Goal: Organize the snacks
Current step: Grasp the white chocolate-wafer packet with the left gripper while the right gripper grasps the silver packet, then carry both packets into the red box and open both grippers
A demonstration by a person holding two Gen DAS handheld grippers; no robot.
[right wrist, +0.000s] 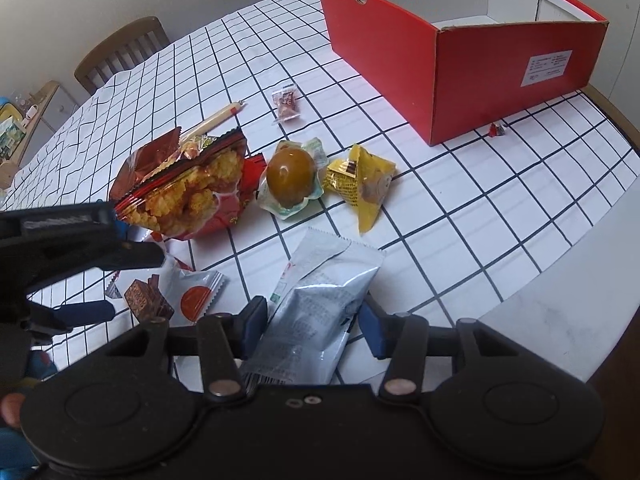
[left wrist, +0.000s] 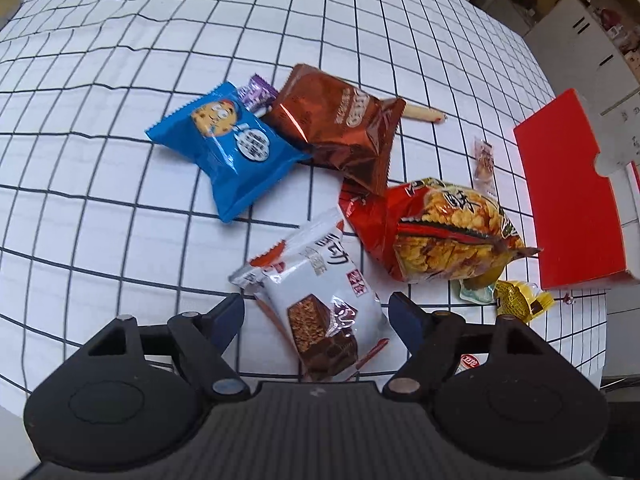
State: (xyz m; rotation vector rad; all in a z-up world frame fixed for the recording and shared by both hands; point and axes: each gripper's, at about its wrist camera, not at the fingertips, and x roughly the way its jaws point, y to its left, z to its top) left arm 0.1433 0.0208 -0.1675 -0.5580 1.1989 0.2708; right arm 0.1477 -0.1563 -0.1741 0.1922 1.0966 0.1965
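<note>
My left gripper (left wrist: 317,312) stands open around a white chocolate wafer packet (left wrist: 320,304) that lies on the checked tablecloth, and its pads do not press on it. Beyond it lie a blue cookie packet (left wrist: 232,148), a brown packet (left wrist: 340,128) and a red chips bag (left wrist: 440,232). My right gripper (right wrist: 313,324) is shut on a silver packet (right wrist: 316,300), pads against its two long edges. The right wrist view also shows the left gripper (right wrist: 136,284) over the wafer packet (right wrist: 168,296). The open red box (right wrist: 400,60) stands at the far right, nothing visible inside.
A packed brown egg (right wrist: 290,176), a yellow packet (right wrist: 364,184), a small clear snack (right wrist: 286,102) and a sausage stick (right wrist: 218,118) lie between the pile and the box. A purple candy (left wrist: 258,92) hides behind the blue packet. A wooden chair (right wrist: 120,52) stands beyond the table.
</note>
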